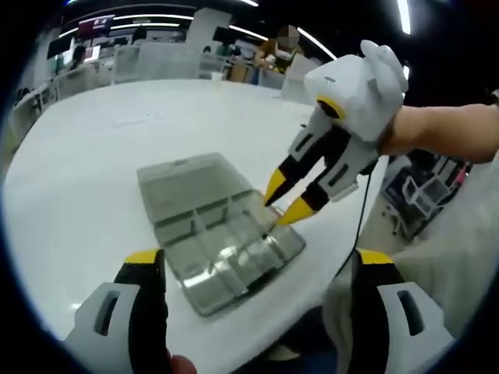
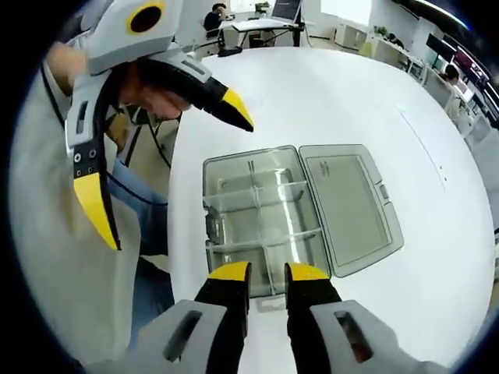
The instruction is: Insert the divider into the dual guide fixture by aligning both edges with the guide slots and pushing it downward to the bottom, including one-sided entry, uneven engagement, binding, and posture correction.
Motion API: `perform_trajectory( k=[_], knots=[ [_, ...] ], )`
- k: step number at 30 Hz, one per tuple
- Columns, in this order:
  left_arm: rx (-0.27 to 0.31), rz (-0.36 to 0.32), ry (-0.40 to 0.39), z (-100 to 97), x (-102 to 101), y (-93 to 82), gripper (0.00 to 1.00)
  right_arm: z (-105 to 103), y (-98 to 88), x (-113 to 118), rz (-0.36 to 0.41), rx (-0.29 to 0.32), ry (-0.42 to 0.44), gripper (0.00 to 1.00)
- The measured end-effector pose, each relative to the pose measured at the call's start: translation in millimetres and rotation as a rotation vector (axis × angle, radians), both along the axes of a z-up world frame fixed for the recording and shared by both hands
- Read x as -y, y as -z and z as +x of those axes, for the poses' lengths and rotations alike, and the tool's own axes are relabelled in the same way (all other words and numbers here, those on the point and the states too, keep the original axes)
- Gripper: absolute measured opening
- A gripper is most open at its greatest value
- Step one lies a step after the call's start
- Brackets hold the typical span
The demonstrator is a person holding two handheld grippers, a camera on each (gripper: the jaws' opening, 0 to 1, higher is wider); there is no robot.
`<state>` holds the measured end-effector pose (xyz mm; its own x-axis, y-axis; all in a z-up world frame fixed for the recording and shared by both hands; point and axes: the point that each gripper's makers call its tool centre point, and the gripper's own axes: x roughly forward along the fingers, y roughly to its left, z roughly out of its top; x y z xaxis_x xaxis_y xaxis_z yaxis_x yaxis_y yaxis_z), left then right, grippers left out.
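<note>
A clear plastic compartment box (image 1: 204, 269) lies open on the white table (image 1: 86, 164), its flat lid (image 1: 187, 181) folded out behind it. Thin clear dividers (image 2: 257, 195) stand between its cells. My right gripper (image 1: 285, 199) reaches in from the right, its yellow tips just over the box's right edge. In the right gripper view that gripper (image 2: 269, 273) hovers at the near rim of the box (image 2: 234, 167), jaws a narrow gap apart. Whether a clear divider sits between them is unclear. My left gripper (image 1: 259, 261) stands wide open near the box's front; it also hangs open at upper left (image 2: 168, 156).
The table's curved edge (image 1: 257, 327) runs close to the box, with a person's pale clothes (image 2: 47, 257) and jeans (image 2: 148, 226) beyond it. A bare forearm (image 1: 448, 128) holds the right gripper. Chairs (image 1: 421, 195), desks and seated people (image 2: 214, 17) stand further off.
</note>
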<state>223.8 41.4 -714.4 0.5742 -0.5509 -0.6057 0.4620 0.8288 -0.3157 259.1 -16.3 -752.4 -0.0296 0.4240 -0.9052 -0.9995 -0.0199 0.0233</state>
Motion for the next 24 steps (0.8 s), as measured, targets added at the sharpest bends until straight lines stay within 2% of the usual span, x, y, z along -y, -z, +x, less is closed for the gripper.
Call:
perform_trajectory(
  k=[12,24],
  knots=[
    [-0.006,0.011,-0.003,-2.2,-6.6,0.5,0.97,-7.1,-4.6,0.0,0.058,-0.019,0.036,0.17],
    [-0.006,0.016,0.012,2.1,-7.9,-2.1,0.97,-9.5,-12.0,-0.3,0.123,-0.013,0.079,0.24]
  ],
)
